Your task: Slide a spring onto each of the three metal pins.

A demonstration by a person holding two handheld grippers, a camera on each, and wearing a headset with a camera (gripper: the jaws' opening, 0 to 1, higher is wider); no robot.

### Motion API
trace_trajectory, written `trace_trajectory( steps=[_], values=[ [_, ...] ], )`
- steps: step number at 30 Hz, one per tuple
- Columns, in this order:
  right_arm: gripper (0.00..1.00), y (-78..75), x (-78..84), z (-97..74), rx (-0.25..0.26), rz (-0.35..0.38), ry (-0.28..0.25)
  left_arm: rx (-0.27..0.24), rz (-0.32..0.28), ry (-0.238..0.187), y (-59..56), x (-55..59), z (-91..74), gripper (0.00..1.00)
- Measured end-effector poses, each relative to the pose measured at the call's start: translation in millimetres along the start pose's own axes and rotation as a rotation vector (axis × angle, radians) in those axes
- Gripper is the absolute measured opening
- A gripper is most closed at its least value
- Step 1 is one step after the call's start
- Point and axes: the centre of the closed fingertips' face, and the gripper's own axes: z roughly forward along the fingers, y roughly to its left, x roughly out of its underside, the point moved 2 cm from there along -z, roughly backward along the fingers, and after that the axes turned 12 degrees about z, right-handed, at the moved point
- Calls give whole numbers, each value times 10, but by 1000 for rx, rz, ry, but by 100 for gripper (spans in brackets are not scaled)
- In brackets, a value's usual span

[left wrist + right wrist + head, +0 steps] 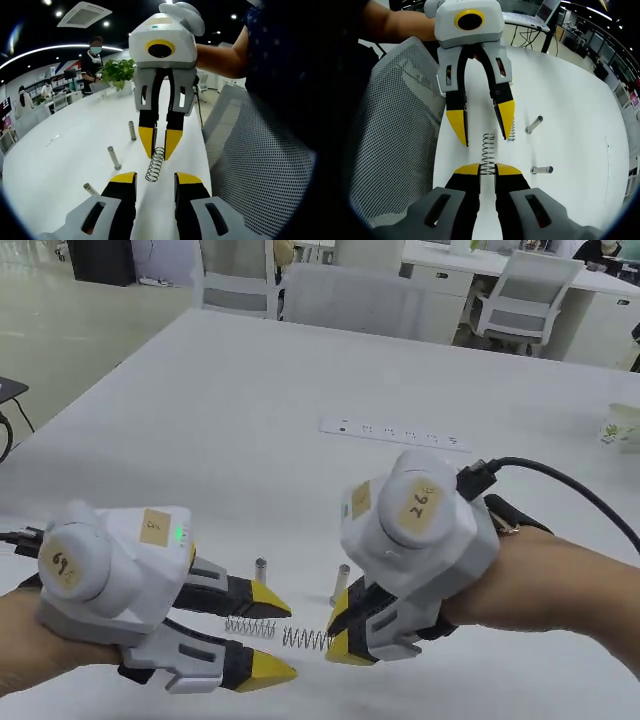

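A thin wire spring point(305, 639) lies level just above the white table point(230, 420), and my right gripper point(338, 635) is shut on one end of it. In the right gripper view the spring point(488, 150) runs out from between my own yellow tips point(488, 170) toward the left gripper point(482, 125). My left gripper point(275, 636) is open, its tips on either side of the free end. A second spring point(250, 627) lies by its upper finger. Two bare metal pins point(261, 570) point(340, 583) stand just behind. In the left gripper view a third pin point(132, 131) seems to carry a spring.
A white power strip point(395, 433) lies mid-table and a paper cup point(622, 425) stands at the right edge. Office chairs point(520, 295) line the far side. A mesh chair back point(400, 125) sits close to the near table edge. A person point(92, 55) stands beyond a plant point(117, 70).
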Motion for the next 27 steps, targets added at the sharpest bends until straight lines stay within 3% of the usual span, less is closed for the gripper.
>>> trace_trajectory(
  steps=[16, 27],
  values=[
    [8, 36, -11, 20, -15, -3, 20, 5, 60, 17, -10, 20, 40, 5],
    [8, 59, -15, 8, -22, 2, 17, 19, 95, 48, -51, 60, 68, 3]
  ],
)
